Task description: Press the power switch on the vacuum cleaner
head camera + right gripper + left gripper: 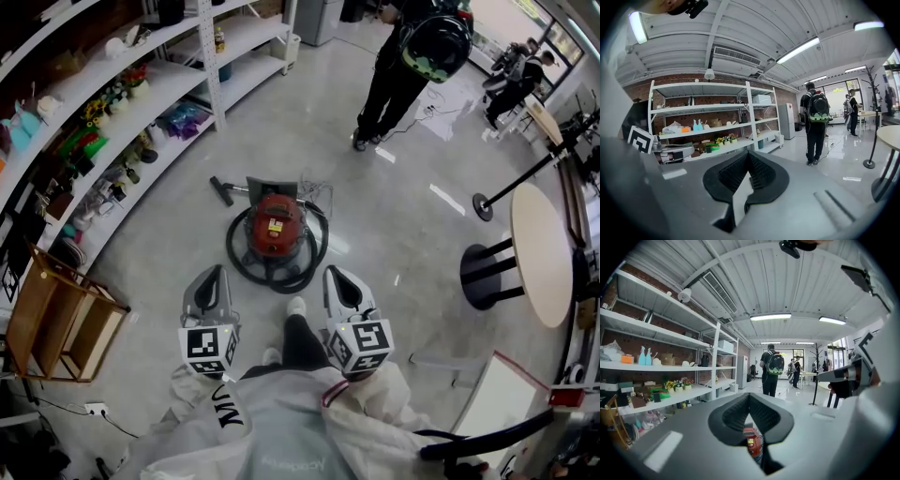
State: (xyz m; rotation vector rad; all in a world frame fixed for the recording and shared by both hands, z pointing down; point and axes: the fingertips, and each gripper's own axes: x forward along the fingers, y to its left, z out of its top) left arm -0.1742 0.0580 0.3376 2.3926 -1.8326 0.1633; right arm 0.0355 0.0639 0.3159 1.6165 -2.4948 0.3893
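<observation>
The red vacuum cleaner point(275, 228) stands on the grey floor with its black hose point(316, 255) coiled round it and its nozzle point(221, 190) lying at the back left. Both grippers hang in the air short of it, near my body. My left gripper point(218, 270) is to the vacuum's near left, and my right gripper point(332, 271) to its near right. In the left gripper view, the left gripper point(749, 395) has its pads meeting at the tip, with the vacuum cleaner point(752, 442) showing below through the gap. The right gripper point(749, 153) is likewise shut on nothing.
White shelves point(141, 103) full of small items run along the left. A wooden crate point(66, 319) stands at the near left. A person with a backpack point(412, 56) stands beyond the vacuum. A round table point(542, 253) and a stand's base point(483, 206) are at the right. My shoe point(296, 307) is just behind the hose.
</observation>
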